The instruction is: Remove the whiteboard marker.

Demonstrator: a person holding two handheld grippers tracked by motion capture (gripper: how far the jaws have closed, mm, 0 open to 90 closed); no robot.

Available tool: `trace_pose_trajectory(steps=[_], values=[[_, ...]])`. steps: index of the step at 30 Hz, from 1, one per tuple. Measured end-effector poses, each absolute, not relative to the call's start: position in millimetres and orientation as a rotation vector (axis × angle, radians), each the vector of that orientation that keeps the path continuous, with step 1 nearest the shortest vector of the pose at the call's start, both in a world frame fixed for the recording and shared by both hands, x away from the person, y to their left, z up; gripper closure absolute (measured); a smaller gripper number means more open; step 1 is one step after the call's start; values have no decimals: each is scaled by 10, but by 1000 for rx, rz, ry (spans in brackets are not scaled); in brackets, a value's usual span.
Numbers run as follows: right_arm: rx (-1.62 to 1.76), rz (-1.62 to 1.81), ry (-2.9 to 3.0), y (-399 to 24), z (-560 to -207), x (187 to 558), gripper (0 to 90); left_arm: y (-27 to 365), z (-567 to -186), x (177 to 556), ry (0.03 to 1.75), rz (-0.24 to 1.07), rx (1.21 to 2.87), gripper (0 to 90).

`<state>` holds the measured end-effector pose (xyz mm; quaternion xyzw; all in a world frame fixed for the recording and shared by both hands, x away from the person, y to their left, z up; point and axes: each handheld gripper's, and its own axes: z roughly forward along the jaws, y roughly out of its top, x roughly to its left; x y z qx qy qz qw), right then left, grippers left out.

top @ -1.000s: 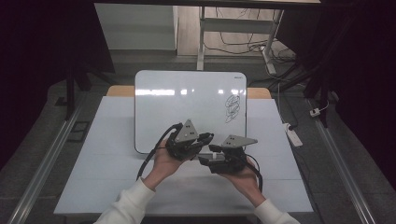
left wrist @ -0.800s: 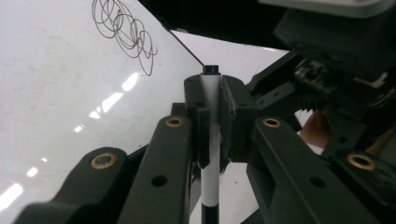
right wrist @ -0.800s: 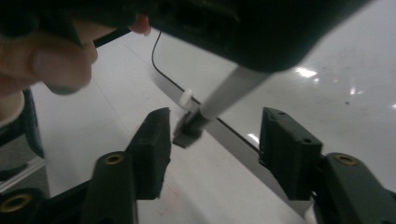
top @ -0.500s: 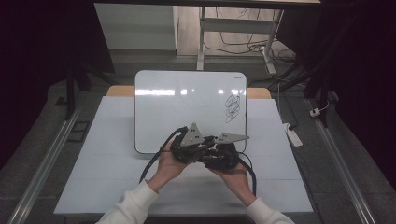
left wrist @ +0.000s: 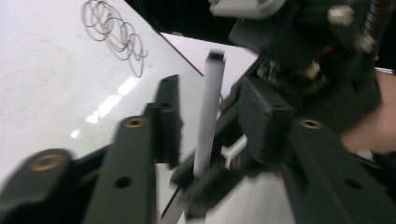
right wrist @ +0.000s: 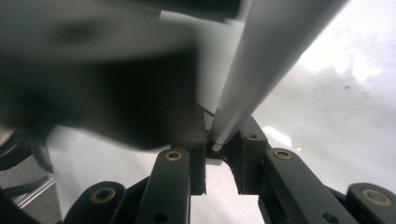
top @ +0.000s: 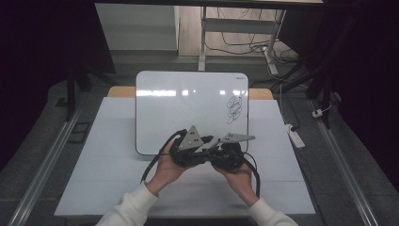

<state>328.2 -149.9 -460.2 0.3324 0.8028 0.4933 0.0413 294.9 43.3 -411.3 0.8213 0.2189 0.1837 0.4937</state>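
— How many grippers and hands are counted?
— Two grippers, the left gripper [top: 205, 149] and the right gripper [top: 217, 151], are held in two hands near the table's front edge.
— And the rest?
— One whiteboard [top: 188, 106], one white marker [left wrist: 208, 109] and one white table [top: 94, 155] are counted.
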Motion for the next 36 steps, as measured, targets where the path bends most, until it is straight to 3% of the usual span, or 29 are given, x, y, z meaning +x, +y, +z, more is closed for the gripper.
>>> trace_pose_trajectory(steps=[5, 12, 15, 21, 36], values=[[992, 1538, 2394, -1621, -4553, 3312, 776, 808, -4144, 2855, 637, 439, 1972, 398], [935, 1572, 2316, -1802, -4444, 3357, 776, 1371, -4395, 2666, 798, 409, 1985, 305], [907, 1589, 2289, -1858, -4413, 3370, 776, 1720, -4560, 2515, 899, 395, 1964, 283], [854, 1604, 2229, -1937, -4356, 3375, 776, 2059, -4787, 2381, 1000, 357, 1944, 254], [823, 1613, 2082, -2191, -4229, 3430, 776, 2211, -5002, 2370, 1052, 359, 1966, 246]])
